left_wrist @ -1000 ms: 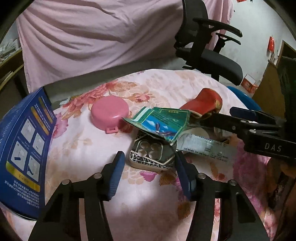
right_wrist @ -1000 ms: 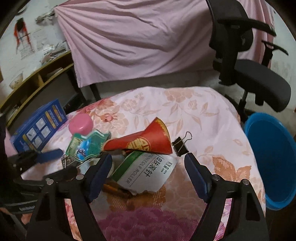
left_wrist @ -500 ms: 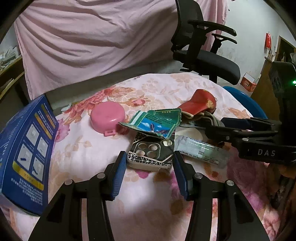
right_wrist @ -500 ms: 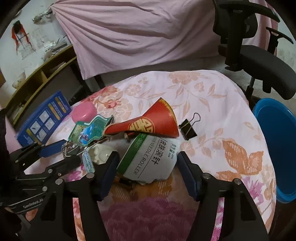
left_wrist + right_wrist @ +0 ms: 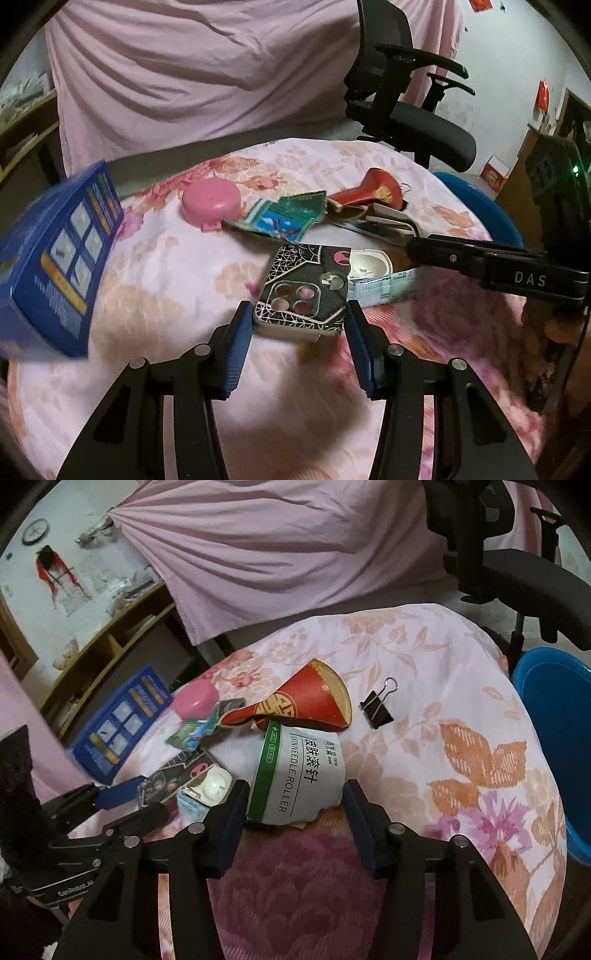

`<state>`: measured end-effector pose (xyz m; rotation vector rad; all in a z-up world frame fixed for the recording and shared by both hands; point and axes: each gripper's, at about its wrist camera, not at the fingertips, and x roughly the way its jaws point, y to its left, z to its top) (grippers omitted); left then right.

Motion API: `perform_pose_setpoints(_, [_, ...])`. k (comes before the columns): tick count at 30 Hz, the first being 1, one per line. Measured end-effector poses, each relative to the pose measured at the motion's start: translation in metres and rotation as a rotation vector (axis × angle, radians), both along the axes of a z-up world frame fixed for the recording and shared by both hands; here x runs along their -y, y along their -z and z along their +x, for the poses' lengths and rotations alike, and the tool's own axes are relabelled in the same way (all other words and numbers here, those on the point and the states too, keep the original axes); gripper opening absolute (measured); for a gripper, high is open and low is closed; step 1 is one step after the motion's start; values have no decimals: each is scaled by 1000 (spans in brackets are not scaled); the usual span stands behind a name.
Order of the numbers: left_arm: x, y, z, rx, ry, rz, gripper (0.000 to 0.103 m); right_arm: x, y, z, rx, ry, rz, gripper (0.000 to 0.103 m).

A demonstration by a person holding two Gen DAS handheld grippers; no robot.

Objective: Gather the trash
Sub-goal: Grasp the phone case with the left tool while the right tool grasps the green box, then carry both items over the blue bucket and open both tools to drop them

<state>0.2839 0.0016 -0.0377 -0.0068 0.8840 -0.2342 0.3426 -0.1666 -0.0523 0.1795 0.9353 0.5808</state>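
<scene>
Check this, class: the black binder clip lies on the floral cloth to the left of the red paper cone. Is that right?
Not quite. In the right wrist view the black binder clip lies on the floral cloth to the right of the red paper cone, not the left.

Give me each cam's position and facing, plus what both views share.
Left wrist: sits on the left gripper, facing down-forward at the phone case between its pads; right gripper crosses at right.
Right wrist: sits on the right gripper, whose jaws are closing around the skin needle roller package; left gripper at lower left.
Shared: red paper cone, pink lid, blue box.
</scene>
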Motion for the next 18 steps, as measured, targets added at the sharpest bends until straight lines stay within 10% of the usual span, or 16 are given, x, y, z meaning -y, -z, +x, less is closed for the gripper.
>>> perform_pose_setpoints(18, [31,-40,-40,218,-85,11,44,44,-46,-55,292,9,144,50])
